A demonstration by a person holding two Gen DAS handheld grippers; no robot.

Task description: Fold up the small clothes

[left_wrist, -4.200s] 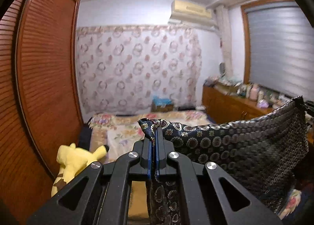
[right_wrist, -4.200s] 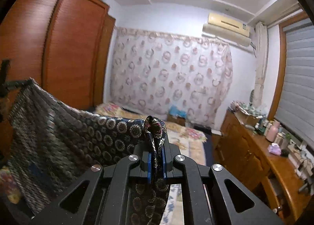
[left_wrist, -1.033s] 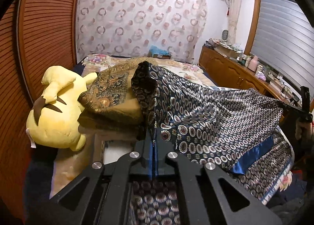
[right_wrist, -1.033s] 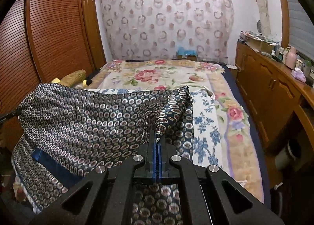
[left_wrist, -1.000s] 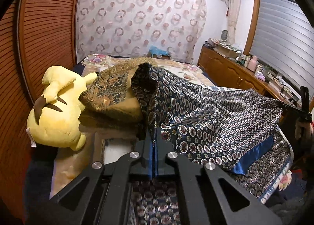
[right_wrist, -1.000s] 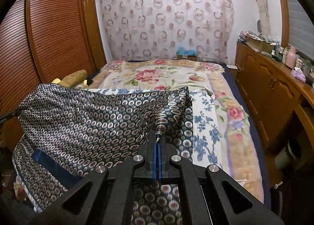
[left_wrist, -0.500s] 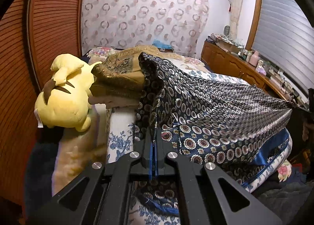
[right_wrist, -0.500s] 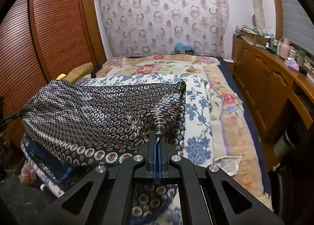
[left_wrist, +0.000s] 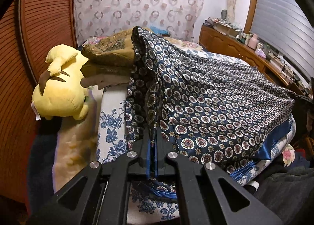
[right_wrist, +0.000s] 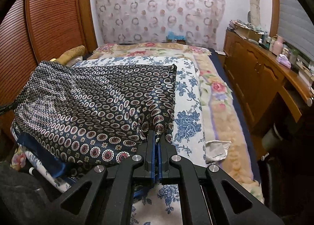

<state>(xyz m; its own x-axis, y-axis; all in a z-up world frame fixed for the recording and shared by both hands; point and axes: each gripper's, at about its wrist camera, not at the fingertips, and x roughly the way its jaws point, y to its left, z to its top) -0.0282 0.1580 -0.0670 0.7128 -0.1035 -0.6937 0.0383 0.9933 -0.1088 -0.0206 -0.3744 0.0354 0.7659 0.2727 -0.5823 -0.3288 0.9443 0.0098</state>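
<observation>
A dark blue patterned silk garment (left_wrist: pixel 206 103) with ring and medallion prints and a plain blue hem lies spread over the bed's near end. It also shows in the right wrist view (right_wrist: pixel 94 105). My left gripper (left_wrist: pixel 153 146) is shut on the garment's near left corner. My right gripper (right_wrist: pixel 157 146) is shut on its near right corner. The cloth's far edge rests on the blue-flowered white sheet (right_wrist: pixel 188 91). The right gripper shows dimly at the right edge of the left wrist view.
A yellow plush toy (left_wrist: pixel 60 87) and a gold-brown pillow (left_wrist: pixel 111 52) lie at the bed's left side by the wooden wardrobe (left_wrist: pixel 39 28). A wooden dresser (right_wrist: pixel 261 71) with clutter runs along the right. A floral blanket (right_wrist: pixel 219 95) covers the bed's right side.
Both grippers came down and back from holding the garment up in the air. The cloth now lies lower and flatter on the bed, with its far edge settled on the sheet.
</observation>
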